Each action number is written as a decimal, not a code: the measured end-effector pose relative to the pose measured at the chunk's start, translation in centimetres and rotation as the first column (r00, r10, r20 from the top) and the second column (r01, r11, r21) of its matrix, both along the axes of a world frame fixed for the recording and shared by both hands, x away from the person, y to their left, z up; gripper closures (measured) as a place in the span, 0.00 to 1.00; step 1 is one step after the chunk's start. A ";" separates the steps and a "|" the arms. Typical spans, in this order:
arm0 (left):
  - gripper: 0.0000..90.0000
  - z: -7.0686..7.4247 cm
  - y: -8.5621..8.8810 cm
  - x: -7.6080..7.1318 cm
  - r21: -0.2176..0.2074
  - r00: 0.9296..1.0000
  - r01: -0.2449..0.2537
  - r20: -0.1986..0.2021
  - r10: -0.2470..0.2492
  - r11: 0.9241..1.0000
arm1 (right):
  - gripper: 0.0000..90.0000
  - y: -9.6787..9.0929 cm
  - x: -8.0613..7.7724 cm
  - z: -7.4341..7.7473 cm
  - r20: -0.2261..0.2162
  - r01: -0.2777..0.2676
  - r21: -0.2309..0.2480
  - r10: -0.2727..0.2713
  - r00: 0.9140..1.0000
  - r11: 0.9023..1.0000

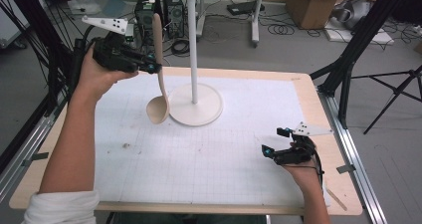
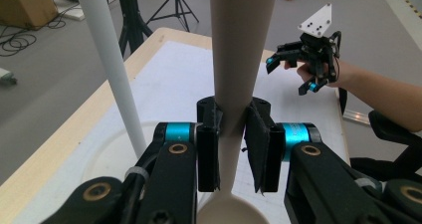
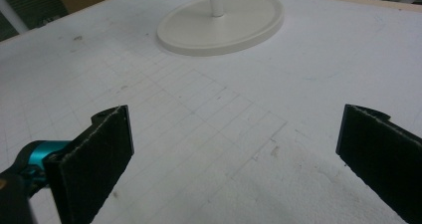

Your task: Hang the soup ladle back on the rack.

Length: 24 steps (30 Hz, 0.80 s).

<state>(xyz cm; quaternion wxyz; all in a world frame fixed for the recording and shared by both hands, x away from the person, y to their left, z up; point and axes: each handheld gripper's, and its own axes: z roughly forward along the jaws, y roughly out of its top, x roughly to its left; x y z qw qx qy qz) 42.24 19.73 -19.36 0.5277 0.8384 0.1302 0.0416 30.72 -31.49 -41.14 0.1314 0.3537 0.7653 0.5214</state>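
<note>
Spoon (image 1: 158, 69) clamped in left gripper (image 1: 149, 63) jaws beside stand (image 1: 194, 50); right gripper (image 3: 234, 154) jaws wide, empty.

Stand (image 1: 194, 59) stood on the mat (image 1: 209, 154) near table centre, toward 12 o'clock. Ladle (image 1: 159, 84) hung upright just at 9 o'clock of the stand's pole, bowl down beside the stand's base (image 1: 196, 112), handle clamped in the left gripper (image 1: 155, 67) at 10 o'clock. Right gripper (image 1: 274, 142) sat low at 4 o'clock, well apart from the stand, over the mat.
</note>
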 end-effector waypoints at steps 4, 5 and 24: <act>0.84 0.7 -0.3 0.2 0.003 1.000 -0.001 0.005 0.001 1.000 | 0.00 0.0 0.0 0.0 -0.005 0.000 0.006 0.000 1.000 1.000; 0.84 0.9 -0.4 0.2 0.005 1.000 -0.001 0.007 0.001 1.000 | 0.00 0.0 0.0 0.0 -0.001 -0.002 0.004 0.002 1.000 1.000; 0.84 3.1 -2.4 1.6 0.050 0.998 -0.056 -0.008 0.056 0.997 | 0.00 -0.1 0.1 0.0 -0.004 -0.003 0.012 0.003 1.000 1.000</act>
